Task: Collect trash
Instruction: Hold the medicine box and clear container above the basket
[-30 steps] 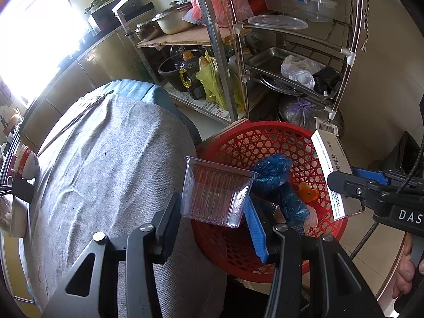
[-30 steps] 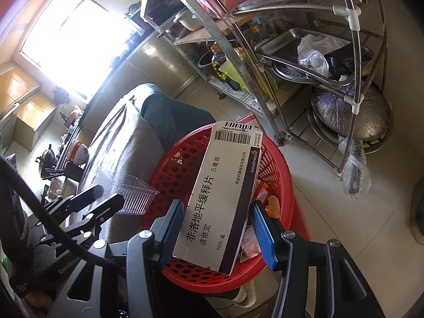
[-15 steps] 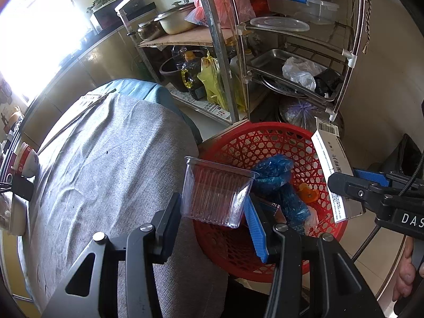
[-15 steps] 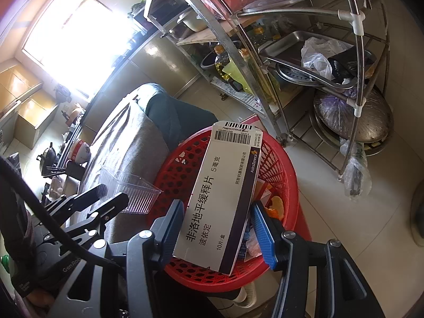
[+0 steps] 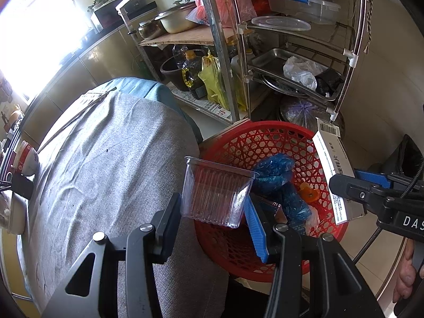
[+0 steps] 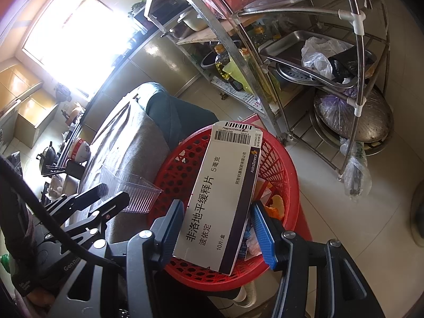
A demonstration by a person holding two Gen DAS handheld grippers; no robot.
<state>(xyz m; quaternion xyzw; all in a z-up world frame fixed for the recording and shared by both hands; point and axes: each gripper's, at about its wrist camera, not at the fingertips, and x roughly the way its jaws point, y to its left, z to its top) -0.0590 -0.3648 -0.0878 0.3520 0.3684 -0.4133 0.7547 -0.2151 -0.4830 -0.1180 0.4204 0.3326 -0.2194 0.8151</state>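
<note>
While clamped on trash at both grippers, not yet placed for a clean drop. Left gripper (image 5: 213, 206) jaws pinching the clear ribbed plastic tub (image 5: 217, 190) by its thin walls. Tub at centre frame in the left wrist view, straddling the near-left rim of the red lattice plastic basket (image 5: 278, 124) and the edge of the grey cloth-covered tabletop (image 5: 106, 172). If released there, likely to tip off the rim onto the cloth or down the gap beside it. If squeezed harder, likely to buckle and spring out.

Right gripper (image 6: 217, 212) jaws closed across the white and dark purple cardboard medicine box (image 6: 222, 190), tilted above the basket at centre of the right wrist view. Long and flat, so apt to bridge the rim or slide over the lower right edge onto the tiled floor (image 6: 344, 212). Close together over one basket, hence some risk of knocking tub against box. Crumpled blue plastic (image 5: 274, 171) inside, perhaps springy enough to bounce a light tub back out.
</note>
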